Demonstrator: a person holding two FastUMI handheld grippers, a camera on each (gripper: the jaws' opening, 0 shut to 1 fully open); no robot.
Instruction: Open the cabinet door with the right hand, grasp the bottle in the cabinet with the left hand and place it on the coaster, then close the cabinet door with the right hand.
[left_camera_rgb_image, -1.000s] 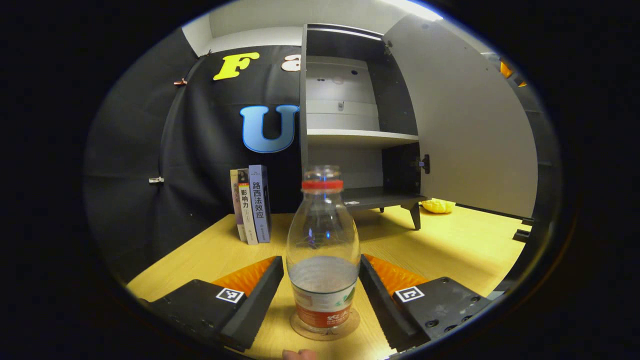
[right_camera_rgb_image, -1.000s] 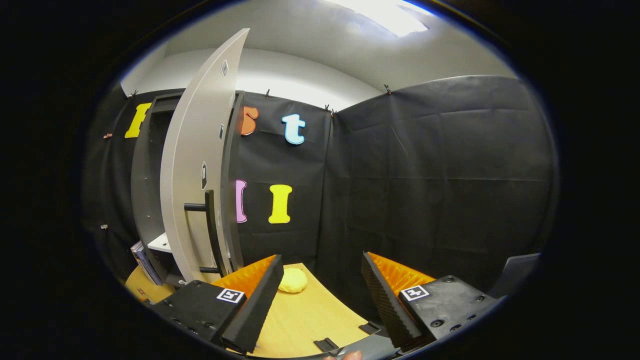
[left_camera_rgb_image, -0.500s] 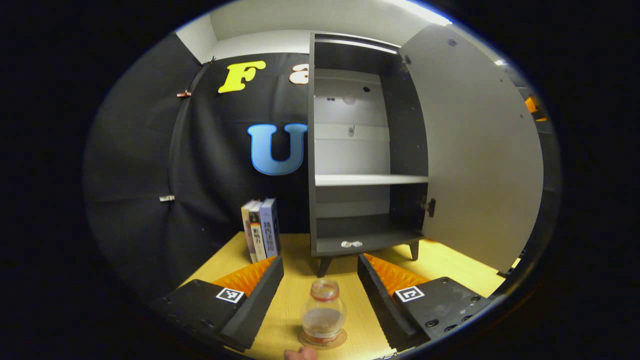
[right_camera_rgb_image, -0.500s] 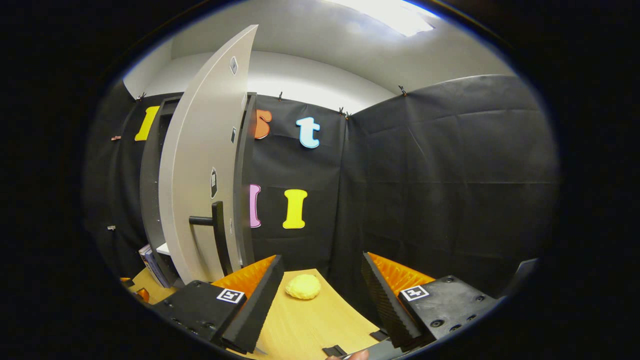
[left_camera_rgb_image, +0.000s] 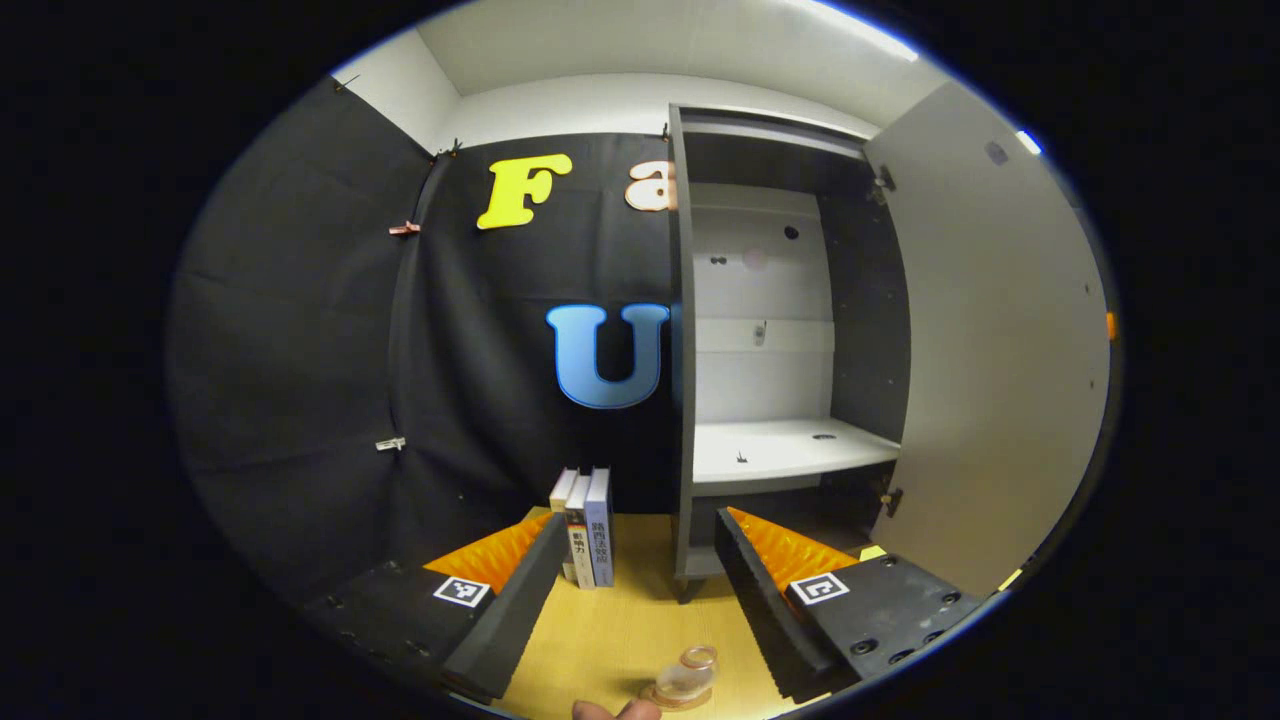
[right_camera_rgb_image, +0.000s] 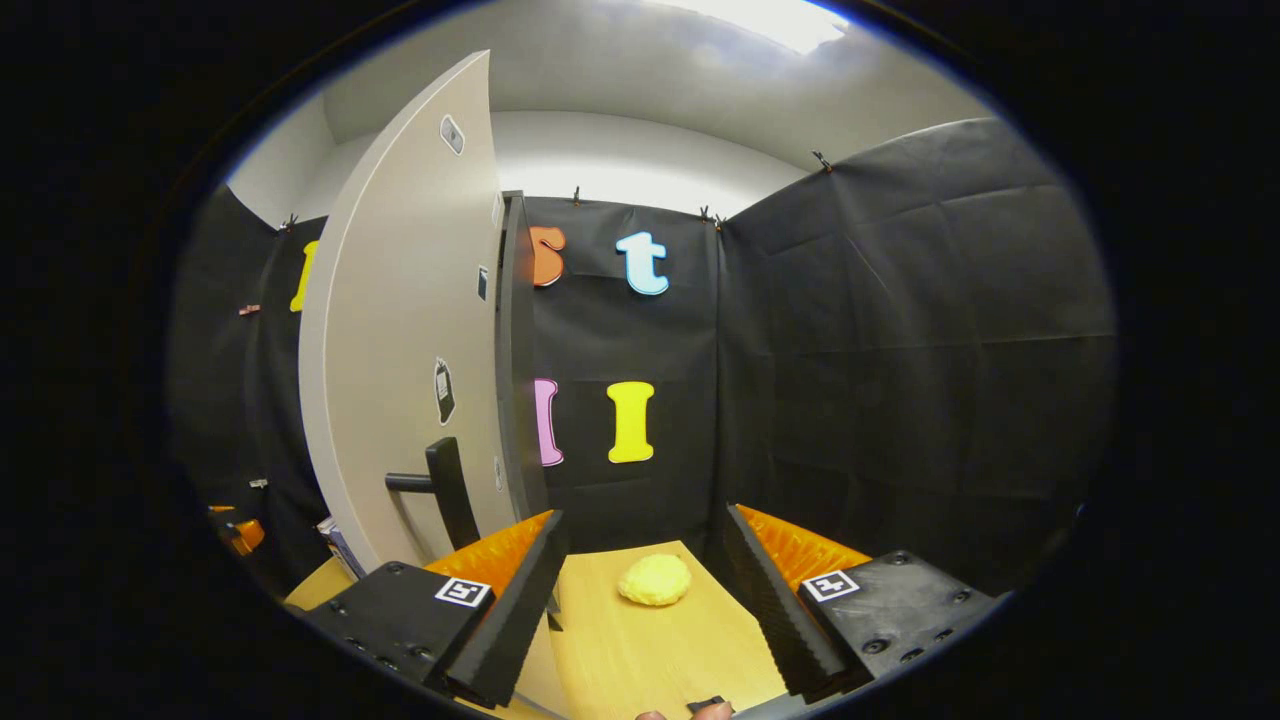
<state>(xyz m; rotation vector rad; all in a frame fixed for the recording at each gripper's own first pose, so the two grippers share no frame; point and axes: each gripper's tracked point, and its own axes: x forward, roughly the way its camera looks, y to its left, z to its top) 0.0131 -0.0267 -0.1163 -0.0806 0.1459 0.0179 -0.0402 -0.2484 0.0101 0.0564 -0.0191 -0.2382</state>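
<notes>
Bottle (left_camera_rgb_image: 688, 677) sits on coaster (left_camera_rgb_image: 668, 697) on the table, below the left tool (left_camera_rgb_image: 632, 590), which is wide open and empty. Right tool (right_camera_rgb_image: 640, 585) is open too. Door (right_camera_rgb_image: 405, 340) (light, rigid): take its handle (right_camera_rgb_image: 445, 490).

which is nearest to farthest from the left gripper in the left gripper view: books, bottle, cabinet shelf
1. bottle, on the coaster, low between the left gripper jaws.
2. books, upright on the table, left of the cabinet.
3. cabinet shelf, inside, farthest back.
</notes>
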